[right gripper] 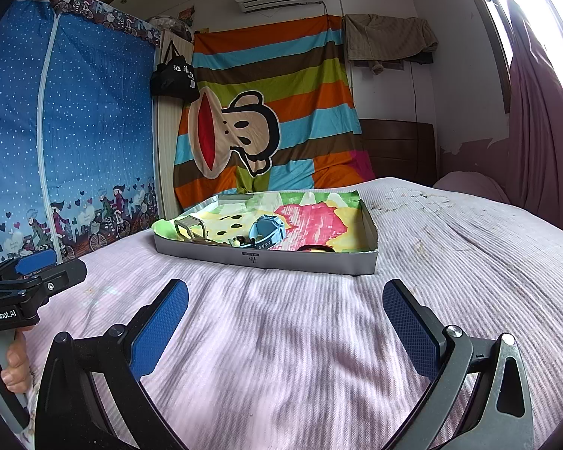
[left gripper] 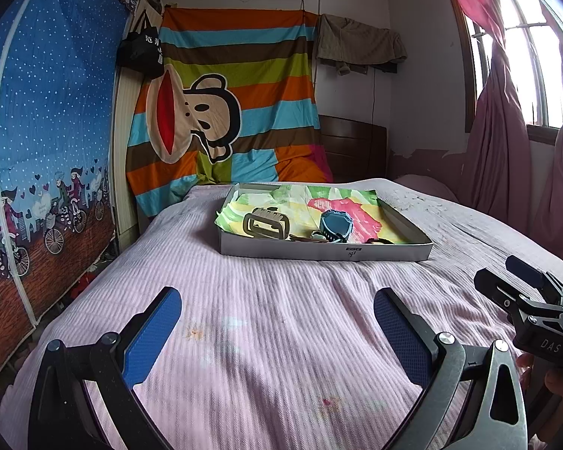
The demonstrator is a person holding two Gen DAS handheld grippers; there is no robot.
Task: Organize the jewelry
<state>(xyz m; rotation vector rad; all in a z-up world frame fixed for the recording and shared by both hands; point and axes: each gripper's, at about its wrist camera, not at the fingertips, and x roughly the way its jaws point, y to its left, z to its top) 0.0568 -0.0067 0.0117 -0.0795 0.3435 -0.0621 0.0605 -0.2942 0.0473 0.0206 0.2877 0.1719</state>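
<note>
2 grippers (left [left gripper: 277,333], right [right gripper: 285,328]) hover, jaws wide, empty, short of tray [left gripper: 319,253].

The left tool [left gripper: 277,332] is held low and level, its two blue-padded fingers [left gripper: 152,335] spread wide apart with nothing between them. The right tool [right gripper: 285,328] sits beside it at much the same height, its fingers [right gripper: 409,332] spread equally wide and likewise holding nothing. Each tool shows at the edge of the other's view. A hand [right gripper: 13,365] wraps the left tool's handle, fingertips curled round the grip. At the right tool's handle only a sliver of the other hand [left gripper: 544,377] shows.
</note>
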